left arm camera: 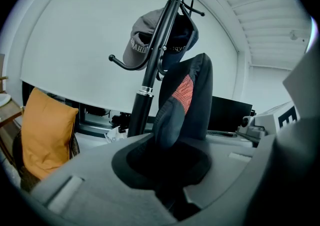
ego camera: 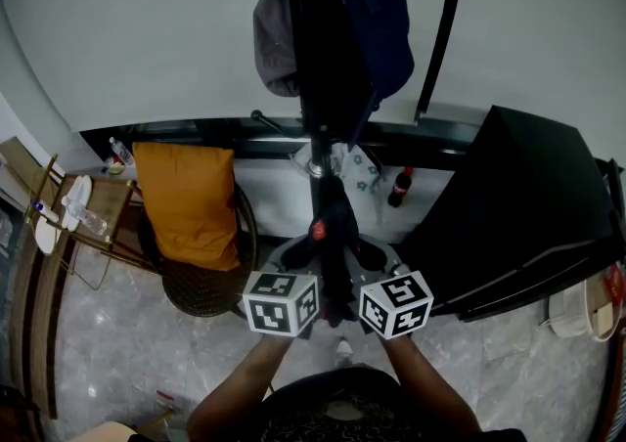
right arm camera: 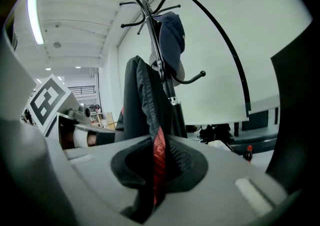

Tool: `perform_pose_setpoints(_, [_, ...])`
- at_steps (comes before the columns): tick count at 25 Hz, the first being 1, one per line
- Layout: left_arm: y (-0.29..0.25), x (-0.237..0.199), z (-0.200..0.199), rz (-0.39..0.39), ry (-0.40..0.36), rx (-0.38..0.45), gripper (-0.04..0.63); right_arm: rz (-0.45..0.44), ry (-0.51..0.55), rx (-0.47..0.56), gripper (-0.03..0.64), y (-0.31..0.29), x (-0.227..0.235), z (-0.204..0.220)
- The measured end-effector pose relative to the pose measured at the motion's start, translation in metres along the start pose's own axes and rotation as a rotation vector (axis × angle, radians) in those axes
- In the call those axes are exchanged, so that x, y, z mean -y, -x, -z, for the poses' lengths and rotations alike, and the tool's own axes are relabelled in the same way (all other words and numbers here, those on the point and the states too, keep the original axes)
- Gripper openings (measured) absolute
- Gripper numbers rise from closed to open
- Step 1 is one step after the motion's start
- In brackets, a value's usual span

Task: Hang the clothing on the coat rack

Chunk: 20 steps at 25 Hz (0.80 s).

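Observation:
A dark garment (ego camera: 333, 235) with an orange-red patch hangs upright between my two grippers, right in front of the black coat rack pole (ego camera: 318, 59). My left gripper (ego camera: 298, 286) is shut on its left side; in the left gripper view the cloth (left arm camera: 187, 100) rises out of the jaws (left arm camera: 167, 170). My right gripper (ego camera: 377, 286) is shut on the other side, where a red strip of the garment (right arm camera: 142, 105) runs down into the jaws (right arm camera: 152, 175). A grey cap (ego camera: 276, 34) and a navy cap (ego camera: 381, 20) hang on the rack's upper hooks.
A wicker chair with an orange cushion (ego camera: 186, 205) stands left of the rack. A large black covered object (ego camera: 518, 215) fills the right side, with a cola bottle (ego camera: 399, 186) beside it. A small side table (ego camera: 68, 220) with bottles is at far left. The wall is close behind the rack.

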<state>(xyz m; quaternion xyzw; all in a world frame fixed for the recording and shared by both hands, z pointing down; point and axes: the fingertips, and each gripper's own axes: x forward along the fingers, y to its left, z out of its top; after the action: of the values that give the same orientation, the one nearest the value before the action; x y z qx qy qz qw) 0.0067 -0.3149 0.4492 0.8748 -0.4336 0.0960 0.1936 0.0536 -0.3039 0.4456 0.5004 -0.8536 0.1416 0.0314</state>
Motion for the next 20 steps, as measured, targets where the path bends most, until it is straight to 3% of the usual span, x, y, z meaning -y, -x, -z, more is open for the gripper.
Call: perform_pose_setpoints(20, [0.019, 0.010, 0.001, 0.015, -0.033, 0.010, 0.095, 0.034, 0.013, 0.014, 0.069, 0.018, -0.009, -0.002])
